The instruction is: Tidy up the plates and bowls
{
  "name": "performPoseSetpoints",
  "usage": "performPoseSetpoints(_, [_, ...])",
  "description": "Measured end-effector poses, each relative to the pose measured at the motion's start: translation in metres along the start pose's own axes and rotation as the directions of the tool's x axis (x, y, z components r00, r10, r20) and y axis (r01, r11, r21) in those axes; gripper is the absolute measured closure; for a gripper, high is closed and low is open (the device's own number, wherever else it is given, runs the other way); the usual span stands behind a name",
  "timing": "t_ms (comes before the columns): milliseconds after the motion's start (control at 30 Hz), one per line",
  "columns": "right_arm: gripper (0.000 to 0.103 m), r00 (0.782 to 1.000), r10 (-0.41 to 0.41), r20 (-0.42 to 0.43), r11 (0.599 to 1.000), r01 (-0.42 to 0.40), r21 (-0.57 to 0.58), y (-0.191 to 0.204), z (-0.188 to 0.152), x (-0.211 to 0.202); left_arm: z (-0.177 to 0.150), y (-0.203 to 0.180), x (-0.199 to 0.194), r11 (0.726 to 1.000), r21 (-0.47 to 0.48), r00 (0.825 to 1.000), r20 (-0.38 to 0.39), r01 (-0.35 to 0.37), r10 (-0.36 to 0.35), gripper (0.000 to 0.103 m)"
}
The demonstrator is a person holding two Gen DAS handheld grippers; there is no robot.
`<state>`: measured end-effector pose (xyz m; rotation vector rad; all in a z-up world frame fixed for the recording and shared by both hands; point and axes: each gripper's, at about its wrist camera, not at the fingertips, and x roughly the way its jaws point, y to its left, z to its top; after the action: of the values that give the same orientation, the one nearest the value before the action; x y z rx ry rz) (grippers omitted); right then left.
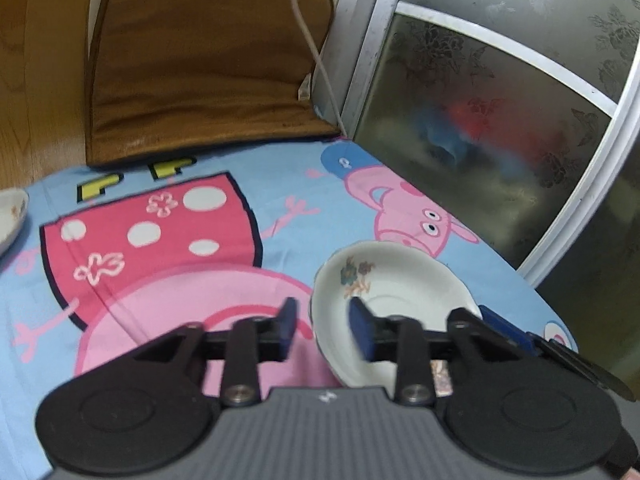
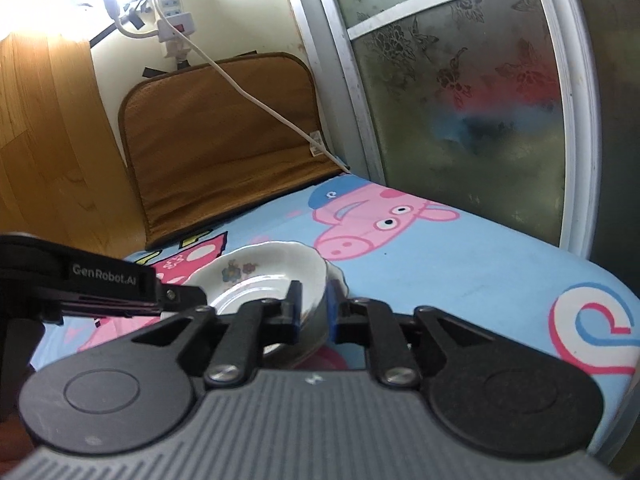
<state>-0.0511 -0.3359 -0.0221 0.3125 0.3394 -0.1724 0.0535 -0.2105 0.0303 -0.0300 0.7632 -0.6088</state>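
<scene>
A white floral plate [image 1: 404, 304] sits tilted over the cartoon-print cloth [image 1: 248, 160]. My left gripper [image 1: 322, 330] is open, its jaws straddling the plate's left rim without closing on it. In the right wrist view the same plate [image 2: 272, 276] is clamped at its right rim by my right gripper [image 2: 314, 310], one finger inside and one outside the rim. A second scalloped rim [image 2: 340, 276] shows just behind it. The left gripper's body [image 2: 100, 284] enters from the left beside the plate. Another white dish [image 1: 10, 216] lies at the far left edge.
A brown cushion [image 1: 200, 60] leans against the wall at the back with a white power cable [image 2: 260, 104] draped over it. A frosted glass sliding door [image 1: 500, 112] runs along the right side. A wooden panel [image 2: 44, 140] stands at left.
</scene>
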Motion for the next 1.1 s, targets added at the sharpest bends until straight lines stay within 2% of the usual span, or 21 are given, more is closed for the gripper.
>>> performPoseSetpoints(133, [0.045, 0.997, -0.051, 0.063, 0.997, 0.054, -0.055, 0.009, -0.002, -0.004, 0.002, 0.005, -0.014, 1.0, -0.005, 0.999, 0.044, -0.007, 0.007, 0.06])
performPoseSetpoints(333, [0.046, 0.994, -0.053, 0.1, 0.998, 0.057, -0.035, 0.011, 0.003, -0.011, -0.001, 0.034, -0.044, 0.998, -0.054, 0.995, 0.098, -0.028, 0.034, 0.06])
performPoseSetpoints(400, [0.046, 0.992, -0.024, 0.12, 0.999, 0.029, -0.04, 0.018, 0.007, -0.016, -0.008, 0.049, -0.059, 0.996, -0.054, 0.99, 0.123, -0.065, 0.071, 0.06])
performPoseSetpoints(467, [0.048, 0.993, 0.04, 0.11, 0.998, -0.035, -0.05, 0.03, 0.011, -0.018, -0.021, 0.07, -0.076, 0.991, -0.063, 0.981, 0.147, -0.116, 0.124, 0.06])
performPoseSetpoints(567, [0.062, 0.983, 0.179, 0.029, 0.983, -0.178, -0.036, 0.053, 0.018, -0.008, -0.042, 0.105, -0.1, 0.973, -0.099, 0.961, 0.162, -0.209, 0.223, 0.06])
performPoseSetpoints(633, [0.071, 0.962, 0.271, -0.039, 0.962, -0.271, -0.011, 0.071, 0.022, 0.006, -0.056, 0.132, -0.118, 0.954, -0.146, 0.945, 0.16, -0.262, 0.284, 0.06])
performPoseSetpoints(733, [0.078, 0.906, 0.395, -0.151, 0.919, -0.39, 0.059, 0.106, 0.028, 0.034, -0.077, 0.173, -0.141, 0.917, -0.248, 0.923, 0.149, -0.313, 0.355, 0.062])
performPoseSetpoints(800, [0.079, 0.872, 0.445, -0.206, 0.895, -0.437, 0.087, 0.135, 0.033, 0.059, -0.085, 0.192, -0.149, 0.899, -0.306, 0.918, 0.147, -0.312, 0.368, 0.062])
performPoseSetpoints(867, [0.079, 0.862, 0.441, -0.249, 0.897, -0.435, 0.085, 0.165, 0.034, 0.085, -0.091, 0.204, -0.156, 0.89, -0.344, 0.914, 0.164, -0.3, 0.371, 0.062])
performPoseSetpoints(1000, [0.077, 0.828, 0.412, -0.38, 0.911, -0.384, 0.152, 0.211, 0.034, 0.15, -0.094, 0.211, -0.161, 0.894, -0.357, 0.907, 0.215, -0.272, 0.362, 0.062])
performPoseSetpoints(1100, [0.077, 0.827, 0.359, -0.432, 0.933, -0.323, 0.157, 0.23, 0.029, 0.182, -0.095, 0.212, -0.161, 0.9, -0.362, 0.913, 0.226, -0.244, 0.339, 0.062])
